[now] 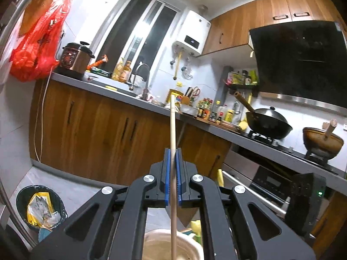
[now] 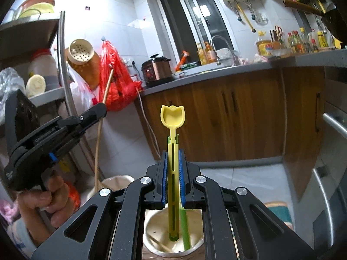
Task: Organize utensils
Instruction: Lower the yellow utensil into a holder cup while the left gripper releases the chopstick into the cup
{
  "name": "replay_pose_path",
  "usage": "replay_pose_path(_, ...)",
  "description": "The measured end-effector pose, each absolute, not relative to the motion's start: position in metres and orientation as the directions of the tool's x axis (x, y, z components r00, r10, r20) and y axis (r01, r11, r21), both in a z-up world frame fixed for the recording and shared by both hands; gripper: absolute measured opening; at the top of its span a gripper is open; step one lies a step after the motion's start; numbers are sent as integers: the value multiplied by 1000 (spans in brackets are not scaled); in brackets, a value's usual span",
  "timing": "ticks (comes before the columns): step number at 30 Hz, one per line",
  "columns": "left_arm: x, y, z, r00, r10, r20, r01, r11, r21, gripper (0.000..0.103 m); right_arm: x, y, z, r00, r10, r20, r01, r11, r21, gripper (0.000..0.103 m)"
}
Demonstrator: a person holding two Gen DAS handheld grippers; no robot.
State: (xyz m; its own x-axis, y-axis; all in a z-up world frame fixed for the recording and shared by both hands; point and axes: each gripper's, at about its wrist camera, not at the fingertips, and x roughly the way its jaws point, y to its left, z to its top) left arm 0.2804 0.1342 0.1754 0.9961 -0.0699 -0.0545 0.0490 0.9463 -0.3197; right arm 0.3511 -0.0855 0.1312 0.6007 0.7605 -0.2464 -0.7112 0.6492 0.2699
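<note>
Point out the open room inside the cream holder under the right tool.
Free: the left half of the round cream utensil holder, between its wall and the yellow plastic scoop clamped in the right tool; only thin sticks lie there. Crowded: centre-right, where the scoop's handle and a green stick stand.

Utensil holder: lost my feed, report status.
Left gripper shut on chopstick. Right gripper shut on yellow spoon, above cream utensil holder. Nothing blocking.
</note>
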Motion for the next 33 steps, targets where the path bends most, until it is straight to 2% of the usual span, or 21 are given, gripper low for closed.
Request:
replay_pose_path(6,271,122,148,997,-65,-31,53,955,-291,5,344,-81,115,619,734,-278,-709,675,204,11)
replay_pose_path(13,252,114,133,994,-86,-68,62,953,-298,5,330,-90,106,626,710,-323,-689,697,199,11)
replay_pose_path(25,243,105,131,986,-45,-162,5,970,-241,5,323,-90,99,652,642,-403,-651,747,138,11)
replay_pose_path(33,242,108,128,986,-30,-166,-13,968,-251,5,325,-89,95,647,636,-421,-655,746,120,11)
